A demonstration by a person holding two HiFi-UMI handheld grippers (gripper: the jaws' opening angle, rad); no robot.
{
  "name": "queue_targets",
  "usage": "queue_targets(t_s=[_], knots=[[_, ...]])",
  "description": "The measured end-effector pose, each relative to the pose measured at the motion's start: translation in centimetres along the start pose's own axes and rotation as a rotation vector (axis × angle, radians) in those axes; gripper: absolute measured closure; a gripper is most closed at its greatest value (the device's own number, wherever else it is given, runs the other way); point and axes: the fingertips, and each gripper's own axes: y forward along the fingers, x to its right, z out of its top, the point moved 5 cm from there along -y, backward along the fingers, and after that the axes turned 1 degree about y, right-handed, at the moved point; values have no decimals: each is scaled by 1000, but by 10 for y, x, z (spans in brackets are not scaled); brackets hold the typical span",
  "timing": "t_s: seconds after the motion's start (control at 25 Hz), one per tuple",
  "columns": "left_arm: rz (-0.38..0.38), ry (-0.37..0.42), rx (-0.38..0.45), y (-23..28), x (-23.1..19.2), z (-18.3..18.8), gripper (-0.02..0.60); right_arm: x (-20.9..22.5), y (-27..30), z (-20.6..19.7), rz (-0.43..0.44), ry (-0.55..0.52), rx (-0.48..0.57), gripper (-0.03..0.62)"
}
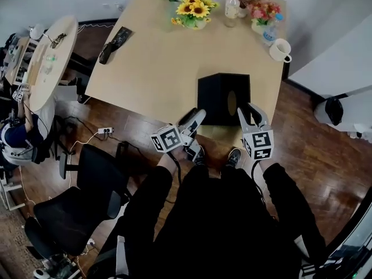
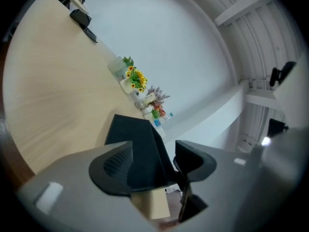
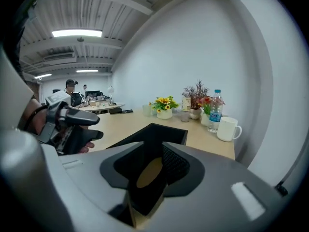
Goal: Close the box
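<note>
A black box [image 1: 224,97] stands near the front edge of the wooden table [image 1: 151,68], with an oval opening [image 1: 232,102] in its top panel. My left gripper [image 1: 196,116] is at the box's front left corner. In the left gripper view a black flap of the box [image 2: 142,149] runs between that gripper's [image 2: 152,161] spread jaws. My right gripper [image 1: 251,110] is at the front right corner. In the right gripper view the panel with the oval cut-out [image 3: 149,173] lies between the right gripper's [image 3: 149,166] spread jaws, close to the right pad [image 3: 176,164]. I see no pad pressing.
At the table's far end stand sunflowers [image 1: 195,9], a bottle [image 1: 232,7], more flowers [image 1: 264,11] and a white mug [image 1: 281,50]. Dark devices [image 1: 114,42] lie at the left edge. A black office chair [image 1: 87,185] and a round table [image 1: 49,57] are on the left.
</note>
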Motion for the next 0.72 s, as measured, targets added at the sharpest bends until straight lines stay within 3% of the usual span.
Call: queue_targets(t_s=[0.12,0.2,0.32,0.44,0.56,0.64,0.72], knots=[[13,-42,-79,-25,17,-36,319,0,2,0,-9,-23,-2,489],[14,-147,-127,-35,17,-68,319,3,3,-5,-10,-34,-17,490],[-17,-379,-58,-26,10,-94,319,3,5,-11,4,-56,-40,498],[27,-454,16,-6,-11,-91,319,0,8,-14,22,-105,-49,504],[142,-393,66,1,-25,-81,341,2,9,-19,12,-162,-65,542],[229,-242,97,-5,-21,-69,373,3,8,-20,10,-174,-67,594],[280,-65,114,-13,-10,-58,405,3,8,-19,17,-165,-63,594]])
